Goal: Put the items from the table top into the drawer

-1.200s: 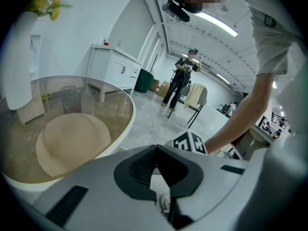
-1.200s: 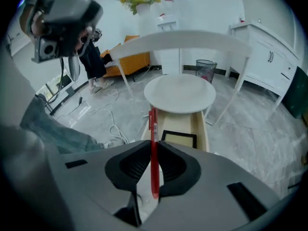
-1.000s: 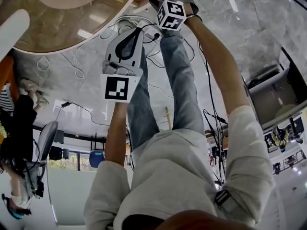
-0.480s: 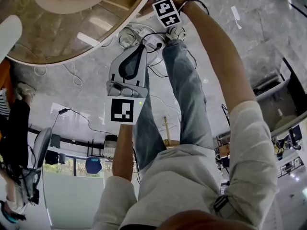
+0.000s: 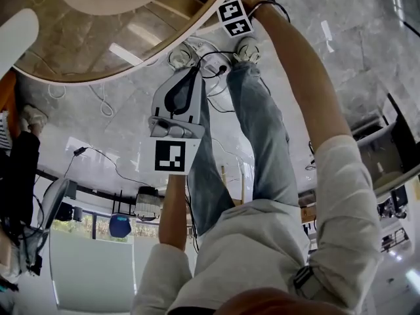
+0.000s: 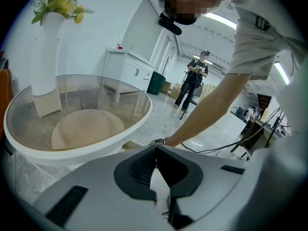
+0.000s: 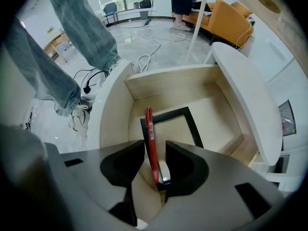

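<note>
My left gripper (image 6: 155, 149) is clenched on nothing, near the table (image 6: 103, 139). My right gripper (image 7: 155, 152) points into the open drawer (image 7: 166, 83). Its jaws have just been opening, and the pen (image 7: 150, 136) stands loose between them. This looks like the drop; next I'd lift clear.

Pen (image 7: 152, 146): red, with a white printed label (image 7: 150, 129).
Drawer (image 7: 217, 121): pale beige wood inside.
Frame (image 7: 166, 114): black border, beige centre.
Left gripper (image 6: 155, 150): light grey shell, black pads. Its cube (image 5: 174, 156) bears black-and-white square markers.
Jeans (image 5: 262, 130): faded blue.
Top (image 5: 243, 254): pale grey.
Floor (image 5: 341, 44): grey, marbled, glossy.
Vase (image 6: 45, 57): white.
Flowers (image 6: 57, 1): yellow, with green leaves.
Table rim (image 6: 110, 139): white.
Sofa (image 7: 226, 16): orange.
</note>
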